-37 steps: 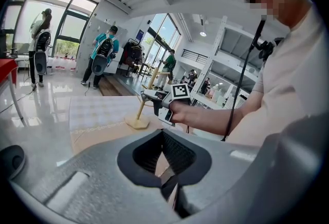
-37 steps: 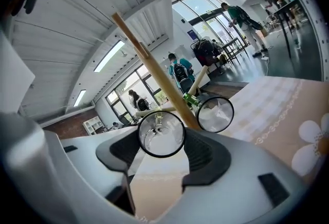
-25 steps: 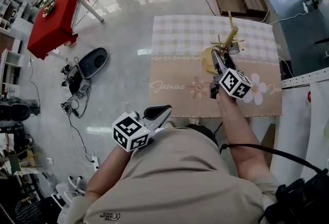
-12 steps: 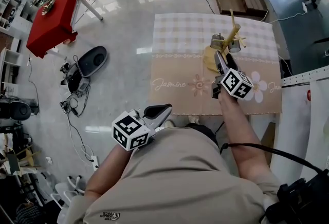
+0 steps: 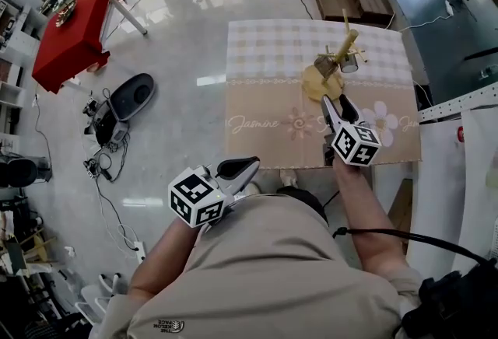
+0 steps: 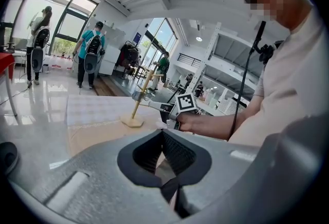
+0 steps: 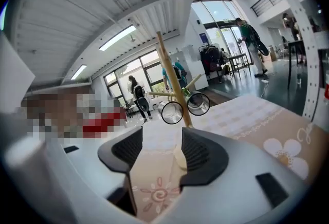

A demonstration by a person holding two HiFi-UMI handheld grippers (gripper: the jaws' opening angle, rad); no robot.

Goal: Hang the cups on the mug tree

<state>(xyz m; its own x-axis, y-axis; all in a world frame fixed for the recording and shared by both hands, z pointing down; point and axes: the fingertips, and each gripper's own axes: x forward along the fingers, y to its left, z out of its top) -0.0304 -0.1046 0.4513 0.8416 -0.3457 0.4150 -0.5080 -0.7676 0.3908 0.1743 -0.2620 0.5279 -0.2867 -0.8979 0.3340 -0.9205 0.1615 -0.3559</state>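
Cups (image 7: 172, 112), two of them, hang on the mug tree (image 7: 168, 71) straight ahead of the right gripper (image 7: 160, 148), beyond its tips and clear of them. Its jaws stand apart with nothing between, having just been closing a little. The left gripper (image 6: 163, 138), further back, short of the table (image 5: 257, 89), is clenched and empty

Two cups (image 7: 172, 112) hang on the upright wooden mug tree (image 7: 169, 66).

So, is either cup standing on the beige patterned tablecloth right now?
No, both dark-rimmed cups hang from the pegs of the pale wooden mug tree, clear of the tablecloth.
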